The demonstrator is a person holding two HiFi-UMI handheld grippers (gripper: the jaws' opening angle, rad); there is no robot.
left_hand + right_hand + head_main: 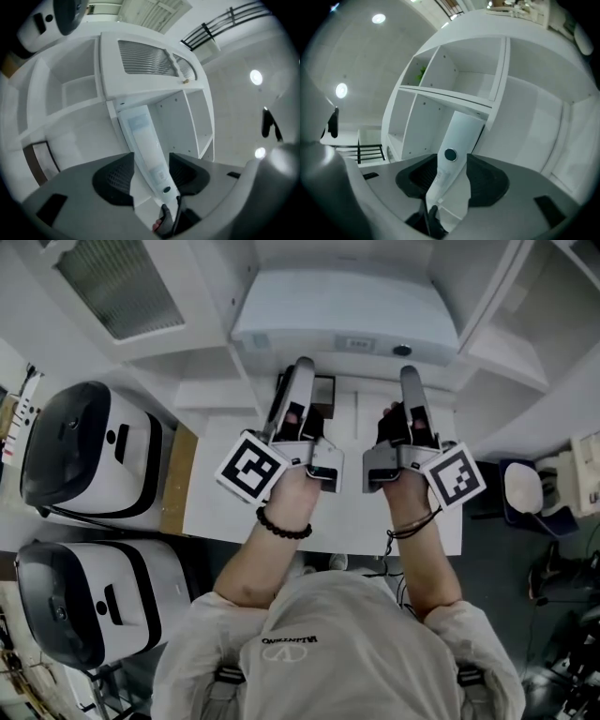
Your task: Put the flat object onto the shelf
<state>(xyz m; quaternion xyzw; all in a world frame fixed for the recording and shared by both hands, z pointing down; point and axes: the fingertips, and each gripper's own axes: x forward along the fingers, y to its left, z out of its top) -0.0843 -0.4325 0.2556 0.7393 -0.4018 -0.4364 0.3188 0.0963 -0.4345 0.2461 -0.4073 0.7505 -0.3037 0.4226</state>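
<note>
The flat object is a white slab with a small label and a round dark button on its near edge. It is held level in front of the white shelf unit, and both grippers hold that near edge. My left gripper grips it left of the middle, and my right gripper grips it by the button. In the left gripper view the slab's edge runs between the black pads of the left gripper. In the right gripper view the slab fills the gap of the right gripper, with open shelf compartments behind.
A white tabletop lies under my hands, with a brown board at its left side. Two white and black machines stand to the left. A white vent panel tops the shelving. Dark clutter and a white seat sit to the right.
</note>
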